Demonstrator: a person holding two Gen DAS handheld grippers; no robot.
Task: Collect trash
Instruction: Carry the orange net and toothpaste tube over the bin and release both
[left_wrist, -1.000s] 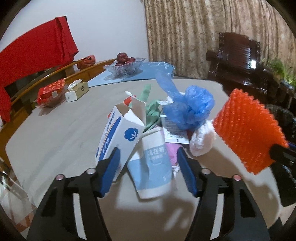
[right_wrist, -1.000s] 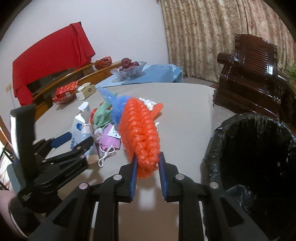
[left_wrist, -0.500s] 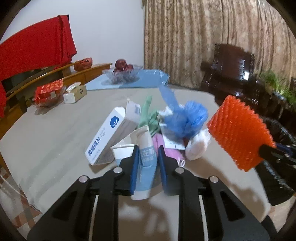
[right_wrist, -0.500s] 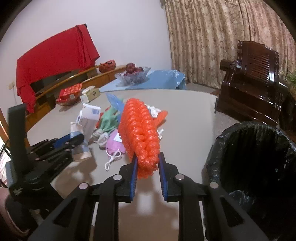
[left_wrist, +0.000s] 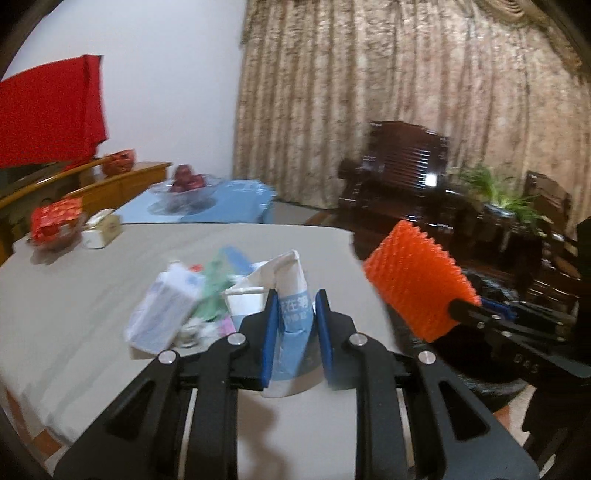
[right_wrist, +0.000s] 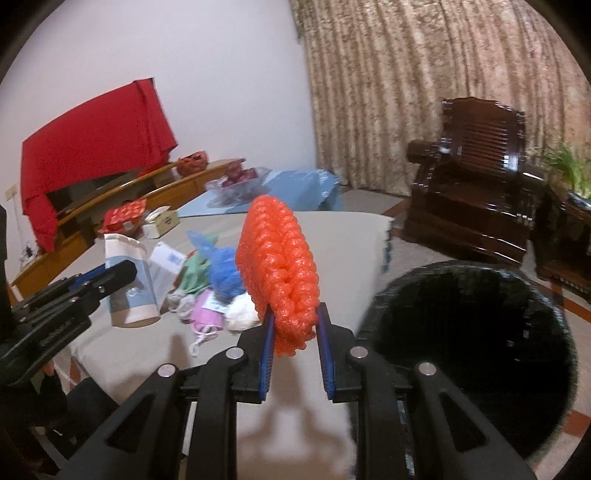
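Pinched only at its lower edge by the right tongs (right_wrist: 295, 332) beside the black-lined round bin (right_wrist: 480, 354), the floppy orange foam net sleeve (right_wrist: 277, 266) may be dropped short, while the crumpled blue-and-white paper packet (left_wrist: 293, 310) clamped in the left tongs (left_wrist: 294, 325) above the beige counter (left_wrist: 74, 314) could be torn.

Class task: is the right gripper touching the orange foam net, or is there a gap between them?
Touching. The right wrist view shows the right gripper with both blue fingers pressed against the orange foam net's lower end, no gap on either side.
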